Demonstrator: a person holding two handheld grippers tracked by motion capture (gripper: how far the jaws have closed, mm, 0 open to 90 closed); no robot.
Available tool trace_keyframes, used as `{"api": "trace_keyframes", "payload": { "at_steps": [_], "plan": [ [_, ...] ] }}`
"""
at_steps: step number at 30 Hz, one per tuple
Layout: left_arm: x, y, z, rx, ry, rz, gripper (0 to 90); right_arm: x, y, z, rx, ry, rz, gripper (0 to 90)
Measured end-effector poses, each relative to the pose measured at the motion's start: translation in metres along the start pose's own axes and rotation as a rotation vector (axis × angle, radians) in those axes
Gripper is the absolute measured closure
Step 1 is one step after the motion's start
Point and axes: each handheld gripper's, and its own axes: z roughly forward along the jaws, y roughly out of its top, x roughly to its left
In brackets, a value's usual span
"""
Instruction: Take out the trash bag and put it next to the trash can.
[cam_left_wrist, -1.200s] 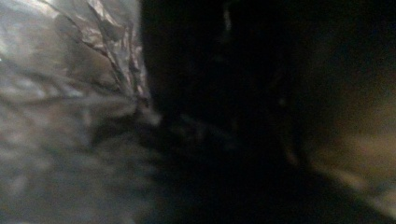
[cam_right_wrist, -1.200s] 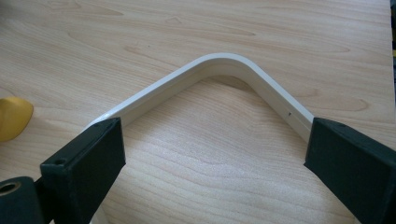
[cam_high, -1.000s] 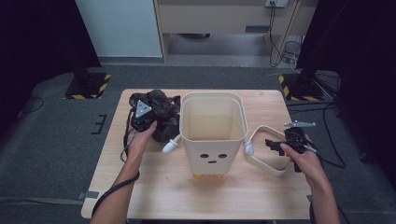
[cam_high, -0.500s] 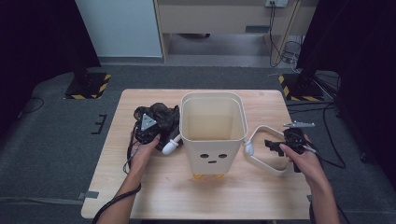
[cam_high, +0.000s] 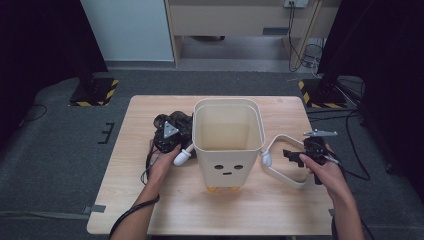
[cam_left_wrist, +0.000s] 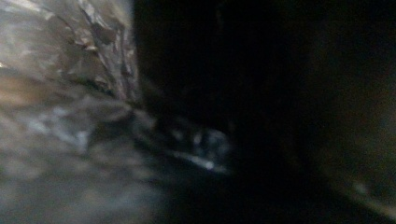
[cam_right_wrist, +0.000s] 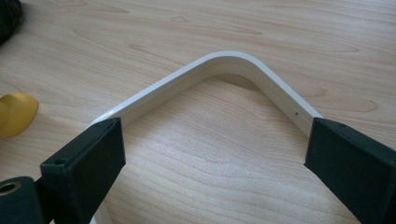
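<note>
No readable text, brand, label or number is found anywhere. One sign-like mark is seen: a simple face of two dark dots and a short dash, printed on the front wall of the tall cream plastic bin (cam_high: 227, 150). Yellow-and-black hazard stripes are carried by the black floor stand bases (cam_high: 95, 92) beyond the tabletop.
</note>
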Motion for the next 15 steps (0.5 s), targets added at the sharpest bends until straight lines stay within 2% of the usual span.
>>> {"api": "trace_keyframes", "payload": {
  "at_steps": [1,4,6,8,15],
  "plan": [
    [-0.001,0.001,0.0,0.001,0.001,0.001,82.2,0.0,0.0,-0.001,0.003,0.002,0.012,5.0],
    [-0.001,0.002,-0.001,0.011,0.003,0.012,78.7,-0.002,0.0,-0.001,0.0,0.001,0.005,5.0],
    [0.0,0.002,-0.003,0.004,0.006,-0.007,76.3,-0.003,0.0,-0.002,-0.002,-0.002,0.008,5.0],
    [0.002,0.001,-0.004,0.013,0.008,0.0,73.8,-0.003,0.0,-0.003,-0.007,-0.002,0.007,5.0],
    [0.002,-0.001,-0.01,-0.007,0.024,-0.018,63.4,-0.002,0.0,-0.004,-0.004,0.004,0.004,5.3]
  ]
}}
